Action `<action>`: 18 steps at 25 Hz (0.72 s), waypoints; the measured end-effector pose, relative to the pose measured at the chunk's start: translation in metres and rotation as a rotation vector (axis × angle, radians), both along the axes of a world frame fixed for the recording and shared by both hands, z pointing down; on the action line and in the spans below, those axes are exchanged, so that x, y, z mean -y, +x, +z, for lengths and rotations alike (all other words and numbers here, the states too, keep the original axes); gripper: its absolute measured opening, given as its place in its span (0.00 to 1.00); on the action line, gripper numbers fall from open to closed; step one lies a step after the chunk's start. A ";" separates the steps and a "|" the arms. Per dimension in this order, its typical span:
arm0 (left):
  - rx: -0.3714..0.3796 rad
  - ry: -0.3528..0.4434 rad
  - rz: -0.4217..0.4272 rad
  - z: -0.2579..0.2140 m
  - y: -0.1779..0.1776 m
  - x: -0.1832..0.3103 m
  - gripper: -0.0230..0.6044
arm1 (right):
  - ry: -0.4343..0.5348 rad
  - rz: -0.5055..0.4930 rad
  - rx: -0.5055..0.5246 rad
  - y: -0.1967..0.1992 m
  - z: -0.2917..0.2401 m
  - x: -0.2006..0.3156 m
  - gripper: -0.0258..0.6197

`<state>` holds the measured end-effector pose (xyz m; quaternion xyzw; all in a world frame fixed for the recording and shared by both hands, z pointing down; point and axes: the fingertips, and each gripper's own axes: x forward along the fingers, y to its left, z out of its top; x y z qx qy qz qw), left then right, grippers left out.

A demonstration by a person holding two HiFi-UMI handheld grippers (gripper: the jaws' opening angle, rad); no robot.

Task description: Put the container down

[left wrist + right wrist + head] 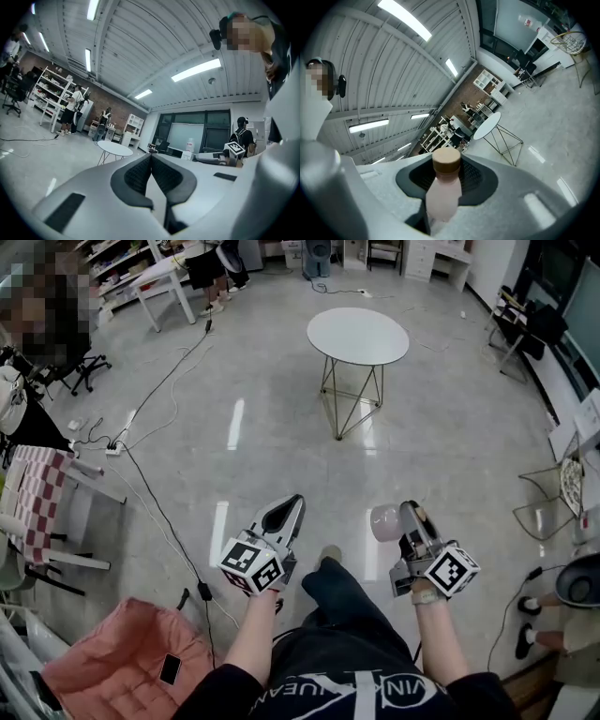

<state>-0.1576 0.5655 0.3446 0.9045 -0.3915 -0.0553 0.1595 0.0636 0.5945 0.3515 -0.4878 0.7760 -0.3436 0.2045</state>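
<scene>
A pale pink container [443, 192] with a tan lid [446, 161] is clamped between the dark pads of my right gripper [446, 180]. In the head view the same container [385, 521] sticks out to the left of the right gripper [409, 521], held well above the floor. My left gripper [284, 517] is held beside it, its two dark pads [136, 174] pressed together with nothing between them. A round white table [357, 336] on thin wire legs stands ahead on the grey floor, apart from both grippers; it also shows in both gripper views [115, 148] [487, 126].
A pink cushioned seat [122, 652] with a phone on it is at the lower left. Black cables [155, 493] run across the floor. A checked chair [37, 507] stands left, a wire chair [553, 493] right. People stand by shelves at the back [211, 268].
</scene>
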 end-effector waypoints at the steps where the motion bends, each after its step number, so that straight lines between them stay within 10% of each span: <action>1: -0.001 -0.004 -0.003 0.000 -0.002 0.005 0.06 | 0.003 -0.003 -0.004 -0.001 -0.001 0.006 0.23; 18: 0.020 -0.045 0.008 0.002 -0.012 0.111 0.06 | 0.003 -0.024 0.017 -0.016 0.002 0.116 0.23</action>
